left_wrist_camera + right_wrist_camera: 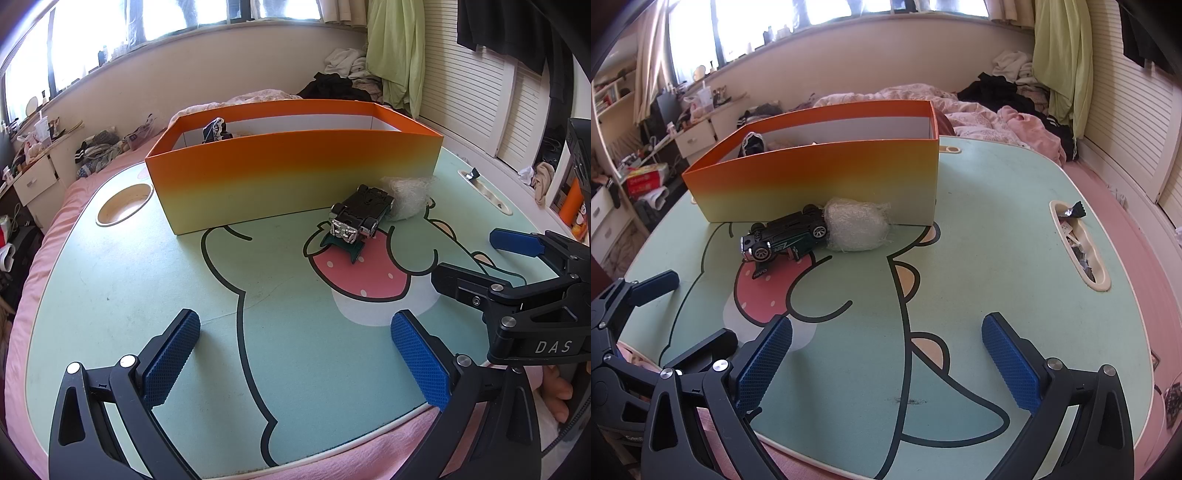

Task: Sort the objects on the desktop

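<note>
Mint-green cartoon-print table [960,229]: overturned dark green toy car [786,236] lies ahead-left of my right hand-held gripper [886,362], ahead-right of my left hand-held gripper [295,354], long axis running left-right from the right view, touching white plastic-wrap ball [855,229] before orange cardboard box [820,177]; both spread apart, empty, neither clearly nearer.

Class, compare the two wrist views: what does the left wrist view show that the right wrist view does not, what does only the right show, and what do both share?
Only the left wrist view shows the round cup recess in the table and the toy car's underside. Only the right wrist view shows the car's side with its green door and the red packet on the floor. Both share the orange box, toy car, white wrapped bundle, and both open claws: left claw, right claw.
</note>
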